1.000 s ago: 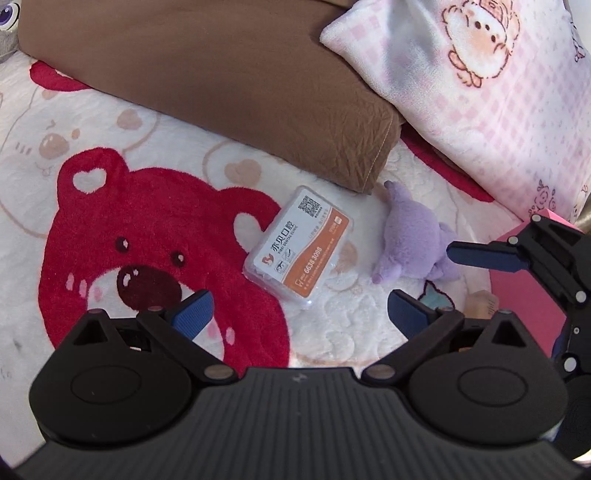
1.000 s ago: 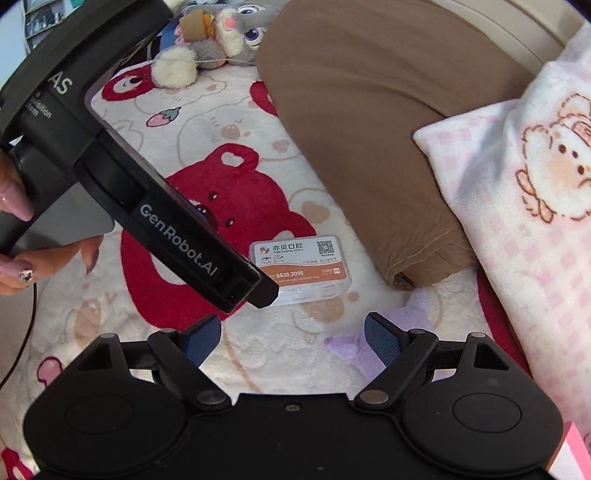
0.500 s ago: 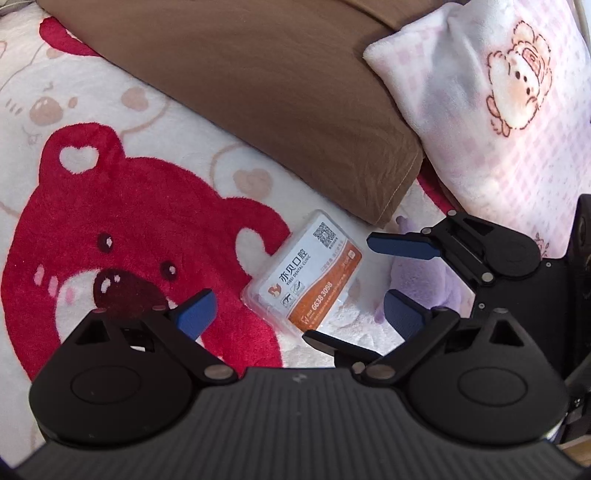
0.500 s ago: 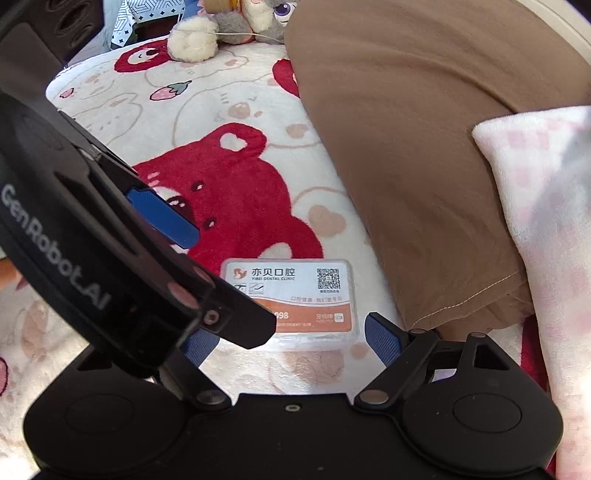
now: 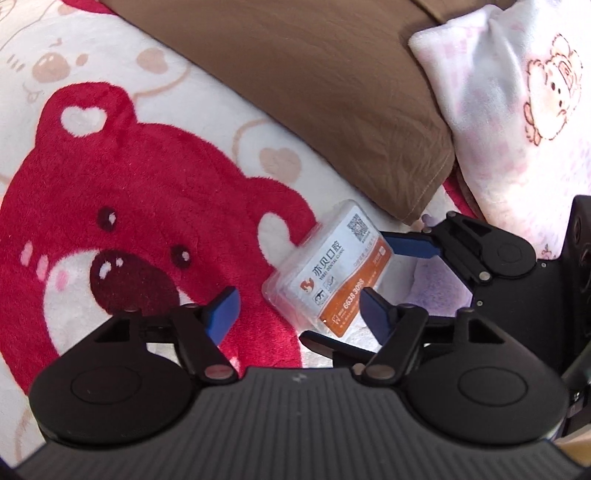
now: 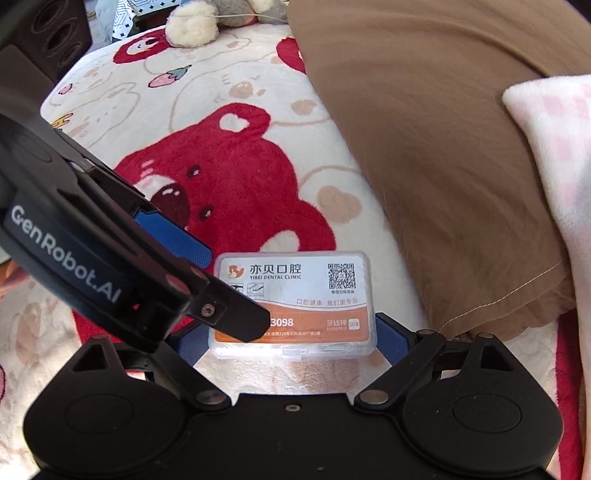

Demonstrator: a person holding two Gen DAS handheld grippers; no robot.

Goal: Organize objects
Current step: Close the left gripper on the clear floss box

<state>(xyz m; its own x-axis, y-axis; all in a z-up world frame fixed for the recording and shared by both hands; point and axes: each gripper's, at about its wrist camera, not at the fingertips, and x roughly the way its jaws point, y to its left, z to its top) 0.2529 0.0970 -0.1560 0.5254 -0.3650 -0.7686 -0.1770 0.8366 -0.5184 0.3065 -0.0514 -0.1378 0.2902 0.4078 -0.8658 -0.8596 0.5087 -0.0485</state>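
The scene is a bed spread with a cream fleece blanket (image 5: 207,110) printed with a big red bear, and nearly all of the tidying looks still to be done. Nearest the cameras, the clear plastic floss-pick box (image 6: 295,302), with its white and orange clinic label, lies flat on the blanket; it has not been lifted or carried anywhere. The right hand-held gripper (image 6: 291,341) is down at the box's near edge with its blue pads set wide to either side of it, the jaws opening a little further, and no pad is seen pressing on the plastic. The left hand-held gripper (image 5: 299,308) comes in from the box's left end; its jaws are closing, one blue pad just beside that end in the right wrist view, and the box only partly between the fingers, so no grip is made yet. My reading is that picking up this box is the step in hand, with placing it still to follow; which gripper will take it I cannot tell. Just beyond the box, a purple plush toy (image 5: 432,280) lies mostly hidden behind the right gripper. Farther back rest a brown pillow (image 5: 314,92) and a pink checked blanket (image 5: 517,129), and at the far edge more plush toys (image 6: 192,22) wait unsorted.
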